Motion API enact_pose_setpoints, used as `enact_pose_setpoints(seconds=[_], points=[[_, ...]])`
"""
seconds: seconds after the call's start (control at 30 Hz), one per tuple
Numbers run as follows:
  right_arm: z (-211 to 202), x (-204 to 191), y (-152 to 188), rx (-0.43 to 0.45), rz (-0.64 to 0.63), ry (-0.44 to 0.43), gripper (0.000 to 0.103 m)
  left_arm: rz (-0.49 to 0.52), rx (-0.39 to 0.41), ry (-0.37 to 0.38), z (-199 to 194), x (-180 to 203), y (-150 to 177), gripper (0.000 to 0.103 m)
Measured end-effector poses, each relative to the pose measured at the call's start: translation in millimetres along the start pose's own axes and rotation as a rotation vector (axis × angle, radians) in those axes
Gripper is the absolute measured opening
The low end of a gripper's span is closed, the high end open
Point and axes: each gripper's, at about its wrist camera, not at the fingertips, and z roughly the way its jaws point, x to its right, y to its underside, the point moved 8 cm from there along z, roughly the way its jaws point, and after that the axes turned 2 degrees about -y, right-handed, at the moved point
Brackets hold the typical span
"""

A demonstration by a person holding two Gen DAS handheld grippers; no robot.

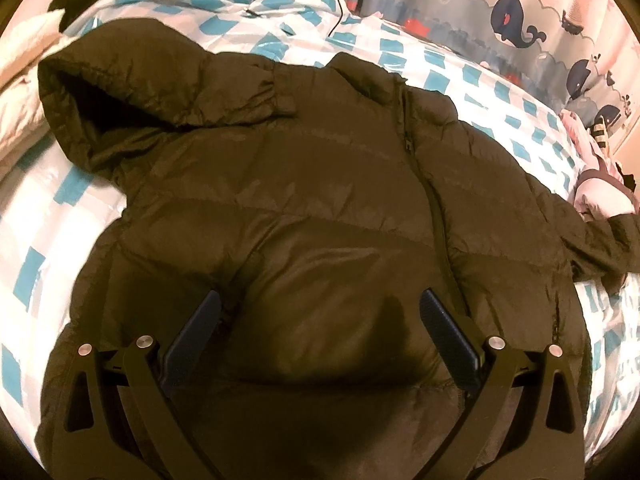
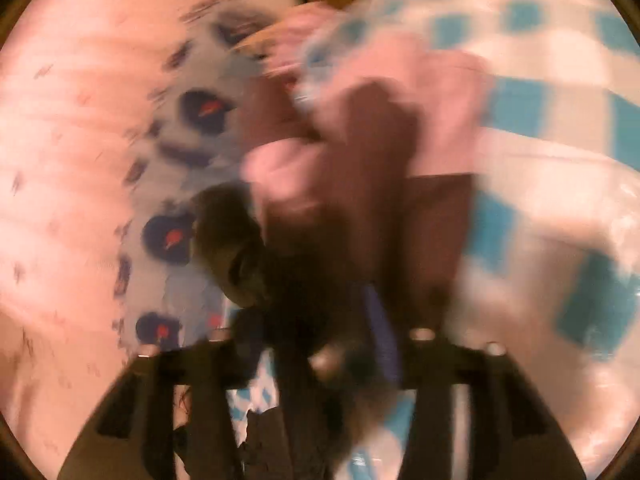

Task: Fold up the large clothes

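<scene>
A bed sheet (image 1: 500,92) in white and turquoise checks, glossy and wrinkled, covers the bed and shows as open bands on the left, along the top and down the right of the left wrist view. Spread flat over most of it lies the dark olive puffer jacket (image 1: 312,184), quilted in soft horizontal bands, zip closed down the front, hood (image 1: 120,92) open toward the upper left and one sleeve (image 1: 592,236) reaching out to the right edge. Beyond the far side hangs a pale curtain (image 1: 520,12) printed with navy whales, and a pink garment (image 1: 596,192) is bunched just beside the sleeve end. The left gripper (image 1: 320,300) hovers over the jacket's lower body with its ribbed blue pads spread wide and nothing between them. The right wrist view is heavily smeared; the right gripper (image 2: 320,344) has dark fabric (image 2: 296,320) bunched at its fingers, but whether they clamp it I cannot tell
</scene>
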Motion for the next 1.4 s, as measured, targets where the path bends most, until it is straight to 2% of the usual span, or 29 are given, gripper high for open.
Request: enact_pose_setpoints(seconds=[0.13,0.17,0.23,0.3,0.37,0.43,0.57,0.6,0.67,0.7,0.8,0.9,1.07,1.4], points=[[-8,17,16,-0.031,0.023,-0.092,0.076,-0.012,-0.009,0.013,3,0,2,0.096],[-9,15,24,-0.044,0.018,-0.12,0.078,-0.01,-0.006,0.011,4,1,1,0.096],[1,12,26,-0.06,-0.007,-0.143,0.078,-0.004,0.003,0.012,3,1,1,0.096],[7,-6,29,-0.055,-0.063,-0.201,0.079,0.001,0.012,0.012,2,3,0,0.096],[15,-29,33,-0.042,-0.146,-0.246,0.085,0.007,0.023,0.01,0,5,-1,0.096],[52,-45,19,-0.057,-0.184,-0.239,0.085,0.013,0.028,0.01,0,7,-2,0.096],[73,-62,17,-0.053,-0.233,-0.222,0.084,0.021,0.025,0.011,0,9,-2,0.096],[77,-65,18,-0.049,-0.26,-0.183,0.08,0.021,0.026,0.01,0,9,-1,0.096],[84,-61,17,-0.056,-0.29,-0.1,0.034,0.016,0.028,0.013,-1,9,-1,0.096],[86,-58,16,-0.057,-0.3,-0.049,0.023,0.014,0.03,0.016,-1,9,-2,0.096],[78,-52,13,-0.039,-0.315,-0.037,0.01,0.01,0.037,0.026,-3,9,-2,0.096],[64,-61,14,-0.006,-0.323,-0.082,0.008,0.028,0.072,0.005,-10,11,-5,0.096],[45,-100,33,0.005,-0.368,-0.191,0.008,0.075,0.131,-0.029,-23,16,-11,0.096],[54,-159,87,-0.035,-0.411,-0.255,0.008,0.078,0.203,-0.043,-52,6,-20,0.096]])
